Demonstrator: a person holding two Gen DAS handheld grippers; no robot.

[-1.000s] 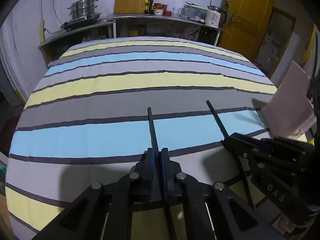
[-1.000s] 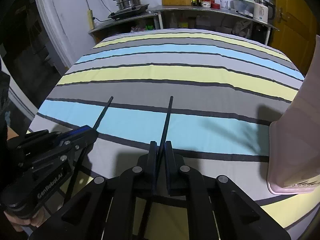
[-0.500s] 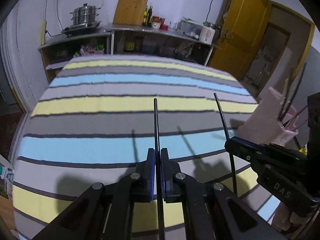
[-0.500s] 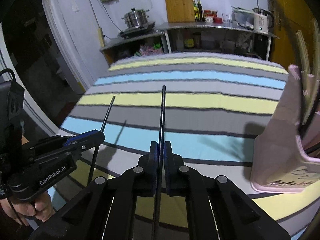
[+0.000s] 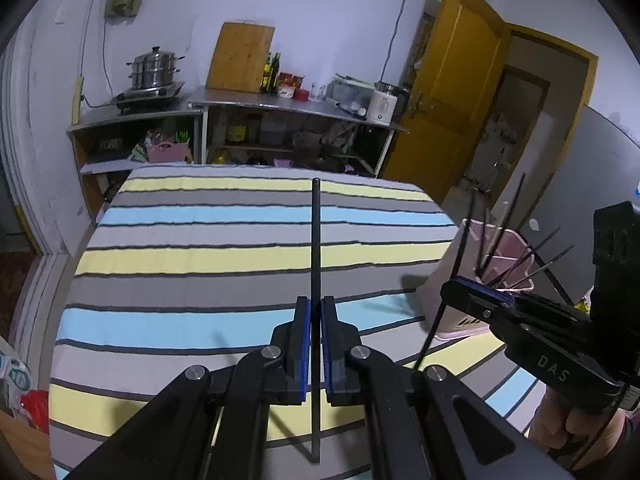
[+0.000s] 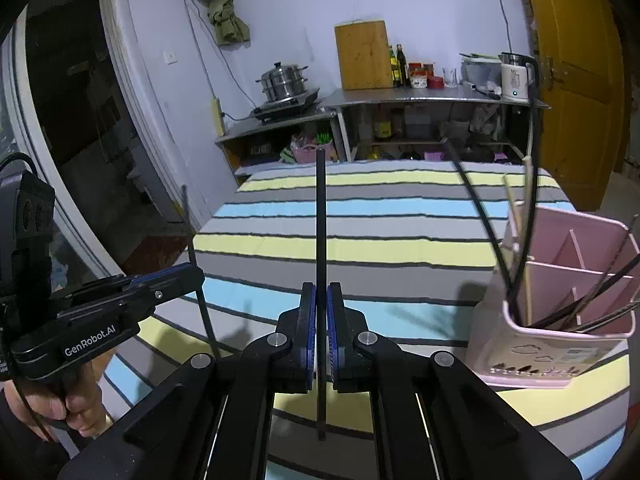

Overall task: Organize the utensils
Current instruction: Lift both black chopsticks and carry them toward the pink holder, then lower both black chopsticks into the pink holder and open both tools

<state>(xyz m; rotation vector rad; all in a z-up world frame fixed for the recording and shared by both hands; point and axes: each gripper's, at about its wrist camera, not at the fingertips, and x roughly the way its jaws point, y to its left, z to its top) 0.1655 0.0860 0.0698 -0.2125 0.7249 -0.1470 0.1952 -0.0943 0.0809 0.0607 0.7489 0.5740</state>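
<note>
Counting the task's things gives two loose black chopsticks, one per gripper, and one pink plastic utensil holder (image 6: 560,344). The left gripper (image 5: 316,344) has its blue-padded jaws clenched on a thin, straight black chopstick (image 5: 315,240) that points away over the striped cloth (image 5: 200,256); the right gripper (image 6: 321,340) grasps a second black chopstick (image 6: 320,220) the same way. Both sticks hang above the surface, clear of the cloth. The holder stands at the right end of the surface, a boxy tub split by thin walls into compartments, printed with small cloud shapes on its front. Several more dark chopsticks and at least two pale ones lean inside it, overlapping so that an exact count cannot be made, and its far side is cut off by the picture edge. Each gripper's handle is partly hidden, with only fingers of the holding hand (image 6: 76,404) visible. The cloth is soft, banded in grey, yellow and blue.
</note>
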